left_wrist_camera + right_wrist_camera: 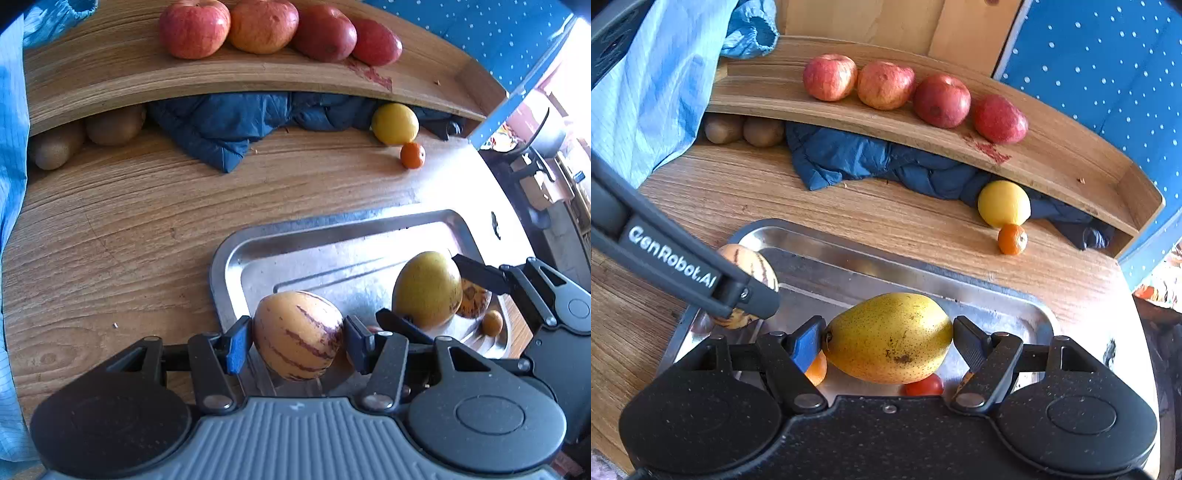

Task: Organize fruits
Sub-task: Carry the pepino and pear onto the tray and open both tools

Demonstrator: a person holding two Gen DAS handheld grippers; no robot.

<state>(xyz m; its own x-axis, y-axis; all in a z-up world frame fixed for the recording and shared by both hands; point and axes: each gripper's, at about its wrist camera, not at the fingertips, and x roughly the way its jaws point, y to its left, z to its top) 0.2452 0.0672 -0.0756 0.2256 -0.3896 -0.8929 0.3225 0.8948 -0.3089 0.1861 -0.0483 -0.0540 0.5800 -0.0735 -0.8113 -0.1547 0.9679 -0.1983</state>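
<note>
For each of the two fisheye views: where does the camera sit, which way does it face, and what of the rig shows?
Left wrist: sits behind the left gripper, facing the shelf; it clamps the striped melon; the right gripper shows.
Right wrist: sits behind the right gripper, clamping the pear; a left gripper finger crosses.
Shared: steel tray, four apples, lemon, blue cloth.

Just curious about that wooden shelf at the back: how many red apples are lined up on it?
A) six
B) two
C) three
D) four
D: four red apples sit side by side in a row on the curved wooden shelf, seen from both wrist cameras.
</note>
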